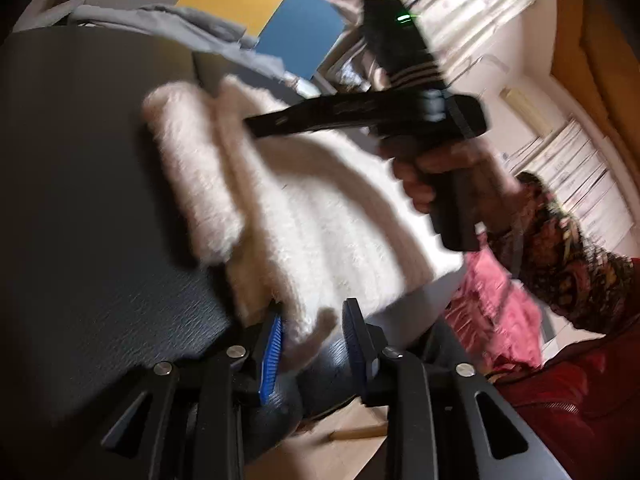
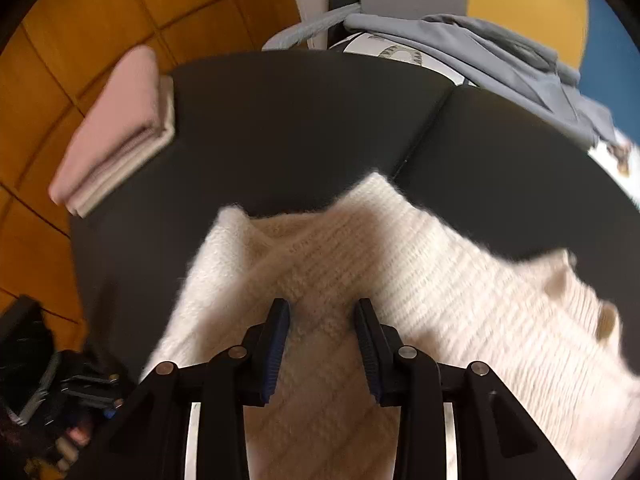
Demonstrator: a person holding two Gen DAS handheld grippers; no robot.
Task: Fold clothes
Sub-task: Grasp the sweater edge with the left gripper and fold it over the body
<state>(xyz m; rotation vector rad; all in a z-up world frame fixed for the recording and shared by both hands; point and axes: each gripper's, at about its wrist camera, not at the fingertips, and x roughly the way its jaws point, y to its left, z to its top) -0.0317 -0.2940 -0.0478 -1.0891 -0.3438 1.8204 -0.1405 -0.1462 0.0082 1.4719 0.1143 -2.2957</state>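
Fluffy cream knitted sweater (image 2: 400, 280) spread over dark grey padded table (image 2: 300, 120), filling centre and lower right of the right wrist view. Right gripper (image 2: 323, 344) low centre, jaws apart over the knit, nothing clamped. Left gripper (image 1: 312, 340) at bottom centre of its view, jaws apart with a sweater edge between blue pads (image 1: 272, 344). Folded pink cloth stack (image 2: 116, 128) upper left; grey-blue garment (image 2: 500, 48) upper right.
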